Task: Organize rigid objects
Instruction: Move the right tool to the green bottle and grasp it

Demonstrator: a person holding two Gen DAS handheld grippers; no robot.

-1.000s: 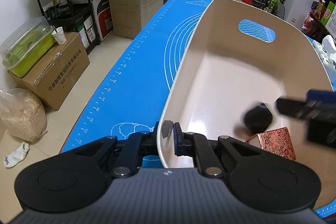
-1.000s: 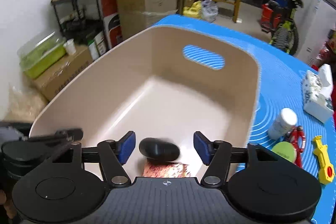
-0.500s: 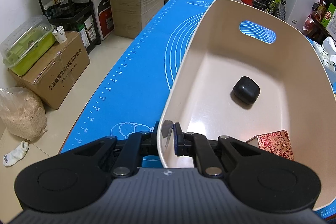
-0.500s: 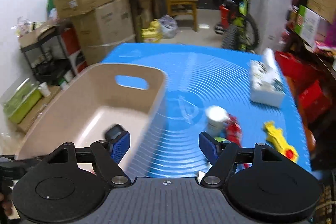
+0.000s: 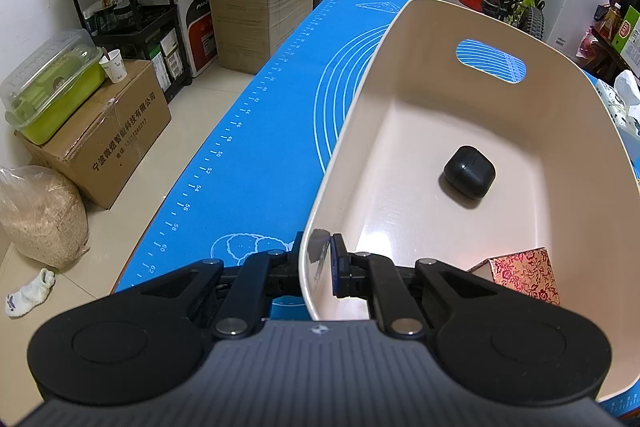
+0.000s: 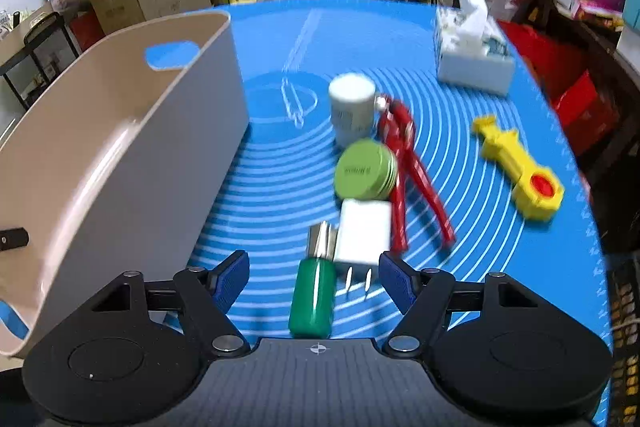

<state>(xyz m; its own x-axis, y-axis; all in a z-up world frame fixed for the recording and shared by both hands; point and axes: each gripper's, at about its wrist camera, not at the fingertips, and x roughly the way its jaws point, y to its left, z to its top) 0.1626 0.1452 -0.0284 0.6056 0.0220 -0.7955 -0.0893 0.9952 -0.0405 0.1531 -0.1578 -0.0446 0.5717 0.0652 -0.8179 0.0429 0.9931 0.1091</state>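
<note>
the left gripper [image 5: 316, 263] is clamping the bin [image 5: 568, 131] rim. the right gripper [image 6: 314, 281], fingers spread and empty, is hovering over the green bottle [image 6: 314, 295] touching the white charger [image 6: 364, 231] on the tabletop [image 6: 460, 267]; closing there is risking catching both or knocking the charger aside.

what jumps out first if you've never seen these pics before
A big beige bin sits on the blue mat; the left tool is clamped on its near rim, and a black case lies inside. Beside the bin, bright clutter: a yellow toy wrench, red pliers and a green bottle between the open right tool.
</note>
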